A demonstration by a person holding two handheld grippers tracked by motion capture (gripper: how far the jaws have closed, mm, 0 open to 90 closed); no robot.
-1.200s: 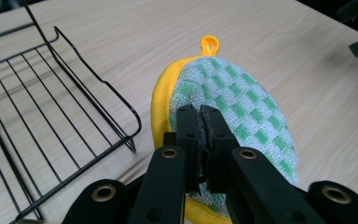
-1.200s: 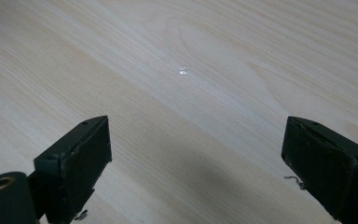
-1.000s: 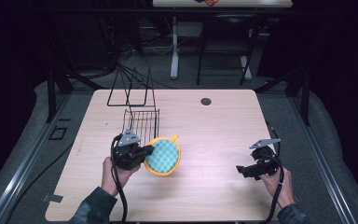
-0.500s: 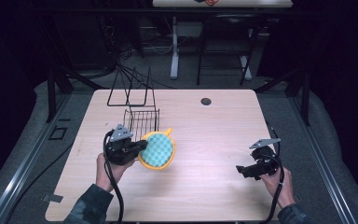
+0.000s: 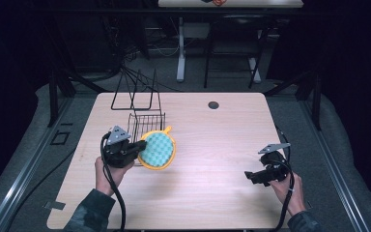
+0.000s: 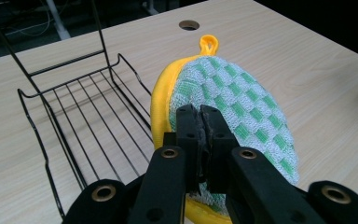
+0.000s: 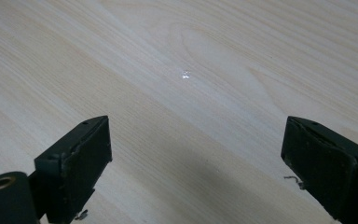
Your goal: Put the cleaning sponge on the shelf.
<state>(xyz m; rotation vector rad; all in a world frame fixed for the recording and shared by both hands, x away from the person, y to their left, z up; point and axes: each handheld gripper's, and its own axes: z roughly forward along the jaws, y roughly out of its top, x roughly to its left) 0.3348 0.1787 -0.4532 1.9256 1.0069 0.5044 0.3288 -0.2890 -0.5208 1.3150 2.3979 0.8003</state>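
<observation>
On the light wooden tabletop [image 5: 212,145], the black wire basket [image 5: 146,123] stands at the back left. The round green-checked yellow-rimmed potholder [image 5: 158,150] is just before it, the right tool [image 5: 249,177] far right.

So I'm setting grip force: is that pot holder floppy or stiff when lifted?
Probably soft yet fairly stiff: the pot holder, pinched at one edge by the left tongs, keeps its round shape without drooping. Its woven face likely won't slip.

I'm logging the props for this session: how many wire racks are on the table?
2. A low basket-style wire rack sits beside the pot holder held in the left gripper; a taller wire rack stands behind it, near the table's far edge.
</observation>
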